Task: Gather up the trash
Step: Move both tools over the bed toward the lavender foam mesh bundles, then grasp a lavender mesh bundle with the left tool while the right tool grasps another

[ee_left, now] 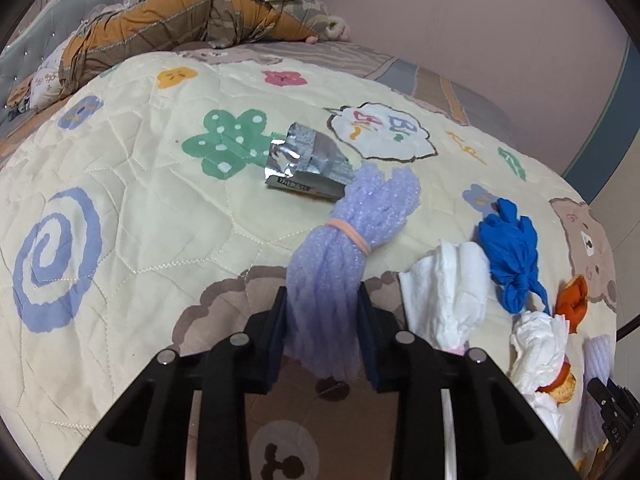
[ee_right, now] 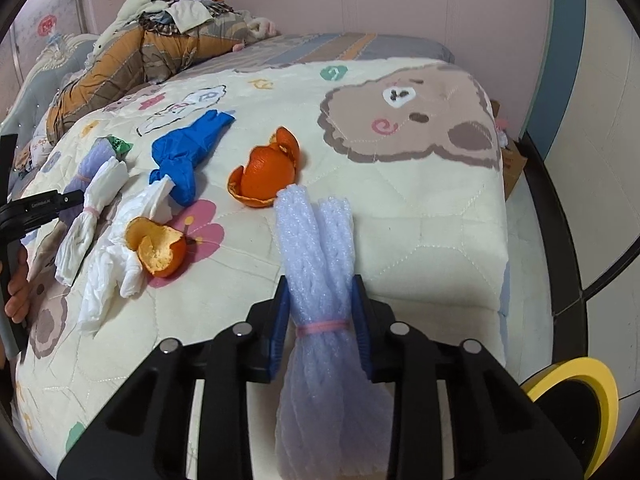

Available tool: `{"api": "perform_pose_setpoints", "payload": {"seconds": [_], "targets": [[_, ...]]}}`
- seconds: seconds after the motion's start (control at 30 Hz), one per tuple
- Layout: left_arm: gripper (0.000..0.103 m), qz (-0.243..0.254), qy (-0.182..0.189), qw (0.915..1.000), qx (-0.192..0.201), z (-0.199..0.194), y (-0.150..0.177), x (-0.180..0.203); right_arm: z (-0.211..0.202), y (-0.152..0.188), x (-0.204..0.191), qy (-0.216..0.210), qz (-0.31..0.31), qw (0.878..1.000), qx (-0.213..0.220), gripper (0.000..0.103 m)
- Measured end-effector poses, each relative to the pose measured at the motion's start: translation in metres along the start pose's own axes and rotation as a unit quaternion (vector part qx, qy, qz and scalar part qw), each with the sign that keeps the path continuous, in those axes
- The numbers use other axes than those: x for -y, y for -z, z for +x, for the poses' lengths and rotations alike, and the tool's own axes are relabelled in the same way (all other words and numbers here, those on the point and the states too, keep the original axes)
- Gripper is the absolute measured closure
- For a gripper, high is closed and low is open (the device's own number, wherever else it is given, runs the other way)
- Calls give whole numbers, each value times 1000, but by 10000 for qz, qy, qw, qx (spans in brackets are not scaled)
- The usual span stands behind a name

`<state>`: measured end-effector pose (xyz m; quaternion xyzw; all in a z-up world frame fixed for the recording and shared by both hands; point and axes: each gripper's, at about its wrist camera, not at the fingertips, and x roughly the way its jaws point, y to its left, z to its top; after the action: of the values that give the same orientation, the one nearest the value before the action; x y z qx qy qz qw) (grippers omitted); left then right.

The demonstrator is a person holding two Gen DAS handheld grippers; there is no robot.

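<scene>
Lilac foam nets (ee_left: 344, 248) — clamped in both grippers

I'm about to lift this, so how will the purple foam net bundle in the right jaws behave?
The purple foam net bundle looks airy, so probably very light. Its free ends beyond the pink band will likely flop. The right gripper dents it, suggesting it squashes without breaking.

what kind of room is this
Most likely a bedroom. The trash lies on a bed under a cartoon-print quilt, a tufted headboard stands at its far end, and folded bedding with clothes is heaped there against the pink wall.
</scene>
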<state>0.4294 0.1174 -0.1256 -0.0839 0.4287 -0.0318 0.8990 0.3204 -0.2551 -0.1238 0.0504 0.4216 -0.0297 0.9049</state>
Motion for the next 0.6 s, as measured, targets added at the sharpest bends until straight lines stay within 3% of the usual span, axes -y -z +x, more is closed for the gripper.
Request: {"api": "perform_pose_setpoints", "payload": {"seconds": [0.23, 0.6], "targets": [[74, 401, 14, 9987, 309, -32, 8, 15, -19, -1, -5, -53, -55, 9998, 200, 76], [74, 464, 128, 9976, 498, -84, 34, 14, -57, 7, -7, -290, -43, 9987, 429, 76]]}}
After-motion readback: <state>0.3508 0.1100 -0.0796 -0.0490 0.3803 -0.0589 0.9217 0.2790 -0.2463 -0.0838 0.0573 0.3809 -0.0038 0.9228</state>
